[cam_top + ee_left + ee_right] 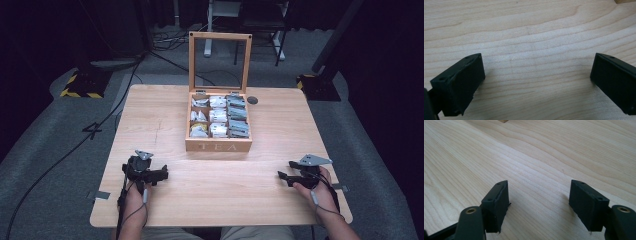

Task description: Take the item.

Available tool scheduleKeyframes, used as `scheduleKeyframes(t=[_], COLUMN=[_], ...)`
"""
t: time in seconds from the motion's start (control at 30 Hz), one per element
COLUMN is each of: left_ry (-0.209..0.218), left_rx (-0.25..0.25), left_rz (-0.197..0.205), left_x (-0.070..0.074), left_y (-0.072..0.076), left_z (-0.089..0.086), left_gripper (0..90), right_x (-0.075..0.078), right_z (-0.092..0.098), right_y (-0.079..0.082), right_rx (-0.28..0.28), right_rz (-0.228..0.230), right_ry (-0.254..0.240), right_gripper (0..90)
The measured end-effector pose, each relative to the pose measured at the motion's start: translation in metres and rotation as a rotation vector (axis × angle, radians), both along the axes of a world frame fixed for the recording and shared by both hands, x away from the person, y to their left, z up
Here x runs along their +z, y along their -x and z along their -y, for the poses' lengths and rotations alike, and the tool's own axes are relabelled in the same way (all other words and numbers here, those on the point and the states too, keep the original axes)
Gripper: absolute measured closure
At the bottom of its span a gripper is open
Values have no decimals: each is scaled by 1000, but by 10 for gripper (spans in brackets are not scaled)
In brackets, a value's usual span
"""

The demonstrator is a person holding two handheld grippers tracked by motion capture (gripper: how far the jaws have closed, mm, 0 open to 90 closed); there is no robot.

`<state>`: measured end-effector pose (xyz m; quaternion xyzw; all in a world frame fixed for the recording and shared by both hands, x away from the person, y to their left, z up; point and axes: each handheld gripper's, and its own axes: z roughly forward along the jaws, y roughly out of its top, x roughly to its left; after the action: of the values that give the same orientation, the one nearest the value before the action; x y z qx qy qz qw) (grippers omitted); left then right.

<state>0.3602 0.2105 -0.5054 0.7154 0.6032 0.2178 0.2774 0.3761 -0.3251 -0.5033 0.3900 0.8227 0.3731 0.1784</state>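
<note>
Pale wooden tea box (218, 142), lid raised, sits mid-worktop (165, 115) between left gripper (161, 175) and right gripper (283, 176), both jaws open, empty.

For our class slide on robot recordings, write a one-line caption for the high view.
Open wooden tea box on a table, with left gripper and right gripper resting open in front.

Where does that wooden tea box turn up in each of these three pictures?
High view: the tea box stands mid-table, lid raised, ahead of both grippers.
Left gripper view: a sliver of its corner at the top right edge.
Right gripper view: a small corner at the top edge, left of centre.
Shared landmark: the pale wooden table, beneath the open jaws in both gripper views.
</note>
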Motion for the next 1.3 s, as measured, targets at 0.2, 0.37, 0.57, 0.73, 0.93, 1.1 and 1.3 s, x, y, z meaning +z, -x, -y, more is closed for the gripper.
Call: scheduleKeyframes(t=[0.2,0.37,0.57,0.73,0.93,1.1,1.3], left_ry=[1,0,1,1,-1,2,1], left_rx=[0,-1,-8,-11,-17,-17,-18], left_rz=[-1,-1,0,0,-1,-1,-1], left_x=[0,0,0,0,0,0,0], left_y=[0,0,-2,-3,-5,-7,-7], left_z=[0,0,0,0,0,0,0], left_gripper=[0,0,0,0,0,0,0], right_x=[0,0,1,10,30,44,66], right_z=[0,0,1,-1,-10,-17,-34], right_y=[0,0,1,2,1,-1,-13], right_rx=[0,2,1,15,75,106,140], right_rz=[0,-2,-9,-35,-46,-30,-28], right_ry=[0,-2,-24,-48,-97,-101,-157], right_gripper=[326,326,388,416,444,448,482])
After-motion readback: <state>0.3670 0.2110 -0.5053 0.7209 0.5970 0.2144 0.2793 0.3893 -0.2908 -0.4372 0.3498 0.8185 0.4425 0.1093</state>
